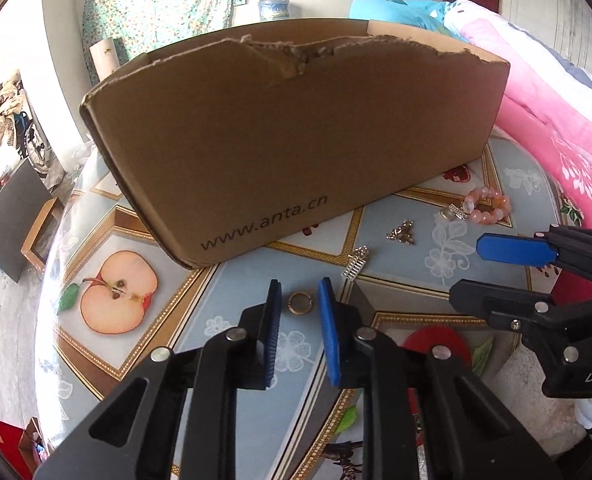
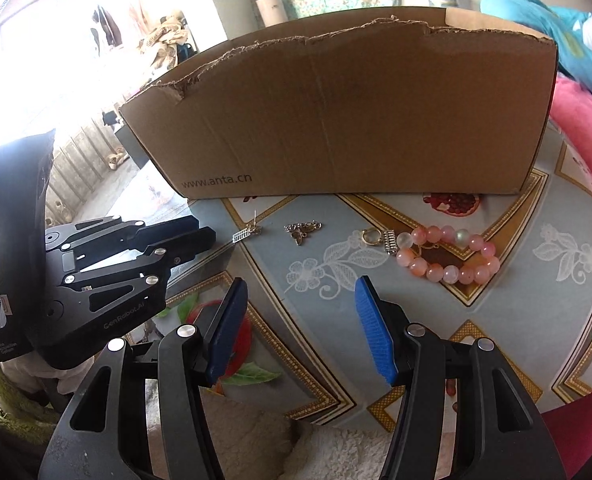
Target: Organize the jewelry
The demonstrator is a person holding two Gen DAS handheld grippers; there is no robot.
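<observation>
One gold ring (image 1: 299, 302) lies flat on the bench (image 1: 232, 280), between the jaws of our left gripper (image 1: 299, 295); the blue pads (image 1: 328, 320) stand narrowly apart, just beside the ring, not pressing it. Near it lie a silver ladder charm (image 1: 357, 267), a butterfly charm (image 1: 402, 233) and a pink bead bracelet (image 1: 489, 208). Our right gripper (image 2: 302, 292) hangs with jaws open and nothing between them. Behind stands a torn cardboard box (image 1: 296, 140).

Sunlit window (image 2: 76, 40), green floral curtain (image 1: 160, 4), pink bedding (image 1: 544, 120) beside patterned table (image 1: 476, 236).
</observation>
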